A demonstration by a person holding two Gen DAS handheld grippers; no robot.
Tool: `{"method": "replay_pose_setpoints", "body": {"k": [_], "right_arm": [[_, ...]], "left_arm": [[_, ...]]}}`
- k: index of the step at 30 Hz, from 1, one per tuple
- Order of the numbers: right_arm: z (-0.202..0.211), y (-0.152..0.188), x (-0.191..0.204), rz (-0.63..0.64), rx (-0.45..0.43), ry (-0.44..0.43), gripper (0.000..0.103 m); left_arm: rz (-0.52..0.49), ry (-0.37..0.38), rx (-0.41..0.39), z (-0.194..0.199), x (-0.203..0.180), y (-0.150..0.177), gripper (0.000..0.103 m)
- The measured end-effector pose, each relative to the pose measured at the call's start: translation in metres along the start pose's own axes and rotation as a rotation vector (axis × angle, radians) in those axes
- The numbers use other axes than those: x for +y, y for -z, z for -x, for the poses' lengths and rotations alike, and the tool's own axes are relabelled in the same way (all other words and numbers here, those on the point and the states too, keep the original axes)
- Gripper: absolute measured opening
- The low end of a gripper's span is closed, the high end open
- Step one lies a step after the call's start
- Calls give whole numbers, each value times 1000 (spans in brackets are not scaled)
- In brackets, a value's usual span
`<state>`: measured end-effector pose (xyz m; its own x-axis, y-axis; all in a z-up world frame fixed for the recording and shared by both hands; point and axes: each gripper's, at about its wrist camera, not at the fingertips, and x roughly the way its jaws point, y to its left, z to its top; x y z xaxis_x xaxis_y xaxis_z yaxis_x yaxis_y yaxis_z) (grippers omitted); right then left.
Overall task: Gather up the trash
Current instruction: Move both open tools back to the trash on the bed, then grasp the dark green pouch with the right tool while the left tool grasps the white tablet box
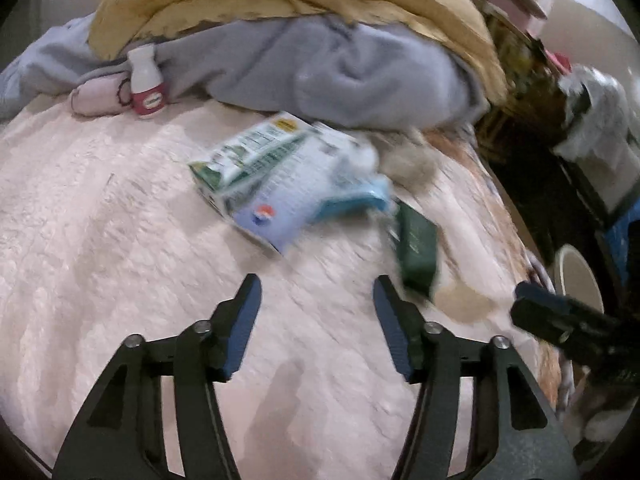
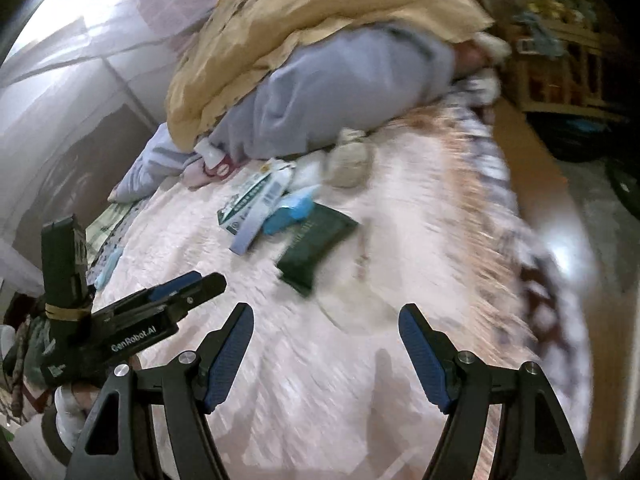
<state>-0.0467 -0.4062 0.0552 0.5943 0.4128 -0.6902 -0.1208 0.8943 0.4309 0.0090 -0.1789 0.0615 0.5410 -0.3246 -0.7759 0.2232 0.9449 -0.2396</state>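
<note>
Two handheld grippers hover open-jawed and empty above litter strewn on a pink bedspread (image 1: pixel 100 220).

From left: a small white bottle with a red label (image 1: pixel 146 84) stands upright at the foot of a heap of grey and mustard bedding (image 1: pixel 320 76); near mid-bed a green-and-white carton (image 1: pixel 260 168) lies on its side, a blue packet (image 1: pixel 356 200) touching its right end, with a dark green packet (image 1: pixel 416 252) just beside that and a crumpled beige wad (image 1: pixel 408 164) behind, close to the bedding. The left gripper (image 1: pixel 316 292) is spread wide, nothing between its blue pads, short of the carton. The right gripper (image 2: pixel 326 320), likewise wide apart and holding nothing, points toward the dark green packet without touching it. Both views are motion-blurred.
</note>
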Motion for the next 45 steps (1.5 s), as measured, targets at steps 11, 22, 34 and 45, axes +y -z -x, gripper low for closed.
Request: {"method": "replay_pose_setpoints", "body": {"k": [11, 22, 34, 45], "right_arm": [[-95, -34, 13, -3, 67, 11, 47], [-56, -24, 0, 7, 27, -10, 29], [-2, 35, 24, 92, 122, -61, 29], [-1, 50, 30, 146, 138, 73, 64]], "left_arm": [[-6, 28, 37, -71, 19, -58, 67], [-6, 66, 104, -59, 5, -36, 15], [105, 192, 224, 29, 21, 60, 17], [72, -24, 137, 50, 55, 62, 56]]}}
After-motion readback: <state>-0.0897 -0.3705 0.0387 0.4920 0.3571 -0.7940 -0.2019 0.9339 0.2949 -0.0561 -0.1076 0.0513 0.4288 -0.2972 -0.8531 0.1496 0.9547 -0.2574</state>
